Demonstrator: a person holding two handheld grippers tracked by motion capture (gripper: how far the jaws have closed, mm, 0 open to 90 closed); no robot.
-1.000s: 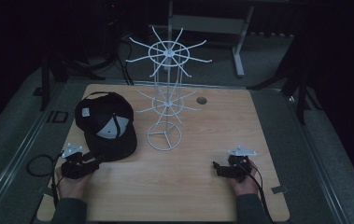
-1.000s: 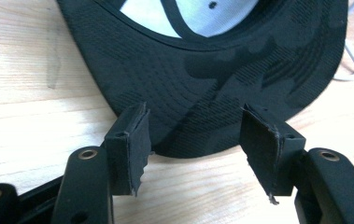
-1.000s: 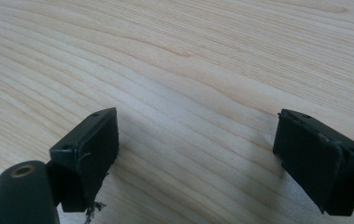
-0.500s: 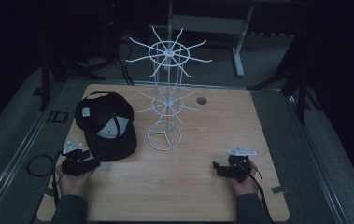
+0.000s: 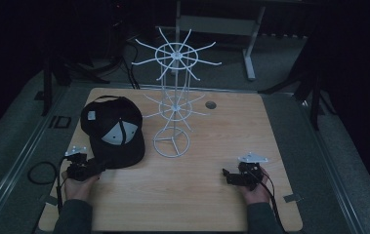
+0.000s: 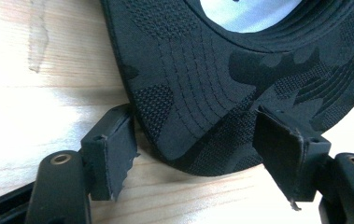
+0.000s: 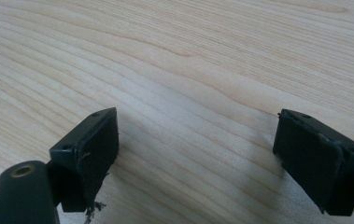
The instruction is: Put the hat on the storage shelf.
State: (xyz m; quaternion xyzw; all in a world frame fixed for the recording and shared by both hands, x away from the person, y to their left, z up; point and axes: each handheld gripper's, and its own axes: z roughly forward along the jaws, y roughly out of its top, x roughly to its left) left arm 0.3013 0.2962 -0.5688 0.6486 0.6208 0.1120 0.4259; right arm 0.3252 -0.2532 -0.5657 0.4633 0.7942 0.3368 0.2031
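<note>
Resting on one table: one cap, one wire rack, two hand-held grippers, both released.

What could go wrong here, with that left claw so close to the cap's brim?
The left gripper stands open with the black cap's brim between its jaws. It reaches only the brim's edge, so a grip there might slip, or drag the cap across the wooden table instead of lifting it. The white wire rack stands right beside the cap; swinging the cap up carelessly could snag its thin prongs or tip it over.
</note>
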